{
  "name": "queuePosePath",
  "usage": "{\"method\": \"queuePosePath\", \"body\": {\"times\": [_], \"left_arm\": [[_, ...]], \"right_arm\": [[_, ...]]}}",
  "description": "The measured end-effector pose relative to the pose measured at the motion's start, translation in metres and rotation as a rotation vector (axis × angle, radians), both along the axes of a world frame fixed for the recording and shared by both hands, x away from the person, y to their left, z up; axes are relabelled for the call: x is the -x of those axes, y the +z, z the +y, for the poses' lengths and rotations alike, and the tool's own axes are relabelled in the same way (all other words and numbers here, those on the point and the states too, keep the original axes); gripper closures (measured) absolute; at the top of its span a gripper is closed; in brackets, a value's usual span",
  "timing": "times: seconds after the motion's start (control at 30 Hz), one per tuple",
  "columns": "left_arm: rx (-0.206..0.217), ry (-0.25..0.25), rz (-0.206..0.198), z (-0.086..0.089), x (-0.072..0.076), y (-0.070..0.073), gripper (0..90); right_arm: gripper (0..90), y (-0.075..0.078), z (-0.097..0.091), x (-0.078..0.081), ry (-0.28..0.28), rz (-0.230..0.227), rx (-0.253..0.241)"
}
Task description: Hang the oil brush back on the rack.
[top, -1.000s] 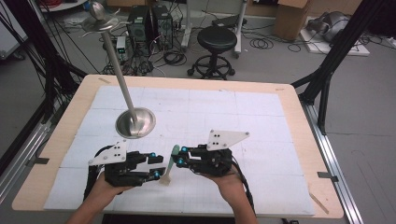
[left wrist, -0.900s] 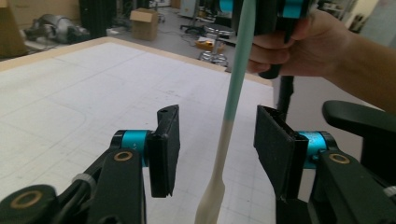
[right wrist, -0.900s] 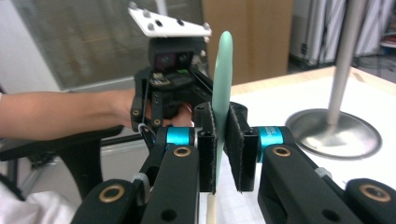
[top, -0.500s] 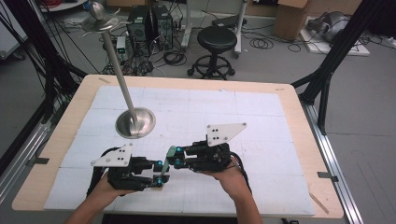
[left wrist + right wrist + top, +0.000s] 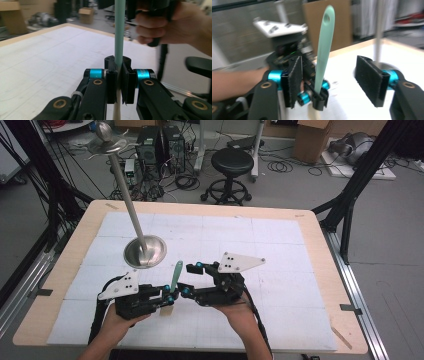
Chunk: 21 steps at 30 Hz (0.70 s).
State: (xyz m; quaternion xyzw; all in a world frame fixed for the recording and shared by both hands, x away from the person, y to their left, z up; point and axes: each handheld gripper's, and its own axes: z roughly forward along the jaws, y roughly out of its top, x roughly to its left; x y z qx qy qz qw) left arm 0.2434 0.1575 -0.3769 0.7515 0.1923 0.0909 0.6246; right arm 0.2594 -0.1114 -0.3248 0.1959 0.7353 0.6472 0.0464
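The mint-green spatula (image 5: 176,272) stands nearly upright above the tabletop (image 5: 280,245), clamped low on its handle by the left gripper (image 5: 169,296), whose jaws have just been closing. The right gripper (image 5: 192,279) has just been opening; its jaws stand apart, the handle between them untouched. Judged a hand-over: keep the left grip firm while the right backs straight off without nudging the handle.

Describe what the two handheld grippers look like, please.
Both the left gripper and right gripper are black, with blue cylinders and brass-coloured pivots at the fingers, which carry black ribbed pads. Each has a pale three-cornered plate with dark dots and a black trailing cable. Forearms are bare.
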Motion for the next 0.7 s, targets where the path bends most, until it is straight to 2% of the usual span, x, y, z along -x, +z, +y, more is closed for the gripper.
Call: {"method": "queuePosePath", "body": {"times": [0.1,0.23,0.37,0.5,0.7], "left_arm": [[-0.009,0.053,-0.018,-0.003,0.002,0.0,84.3],[-0.027,0.11,-0.033,-0.009,0.003,0.0,84.3],[-0.038,0.147,-0.042,-0.016,0.005,0.0,84.4],[-0.054,0.194,-0.058,-0.02,0.006,0.0,84.4],[-0.077,0.239,-0.072,-0.025,0.007,0.001,84.4]], "right_arm": [[40.9,0.001,0.002,0.005,-0.081,-0.034,-0.024],[43.8,0.003,0.007,0.01,-0.151,-0.022,-0.04],[49.1,0.006,0.014,0.013,-0.206,-0.029,-0.001],[50.6,0.008,0.021,0.015,-0.272,-0.026,0.034],[55.2,0.01,0.027,0.014,-0.329,0.024,0.039]]}}
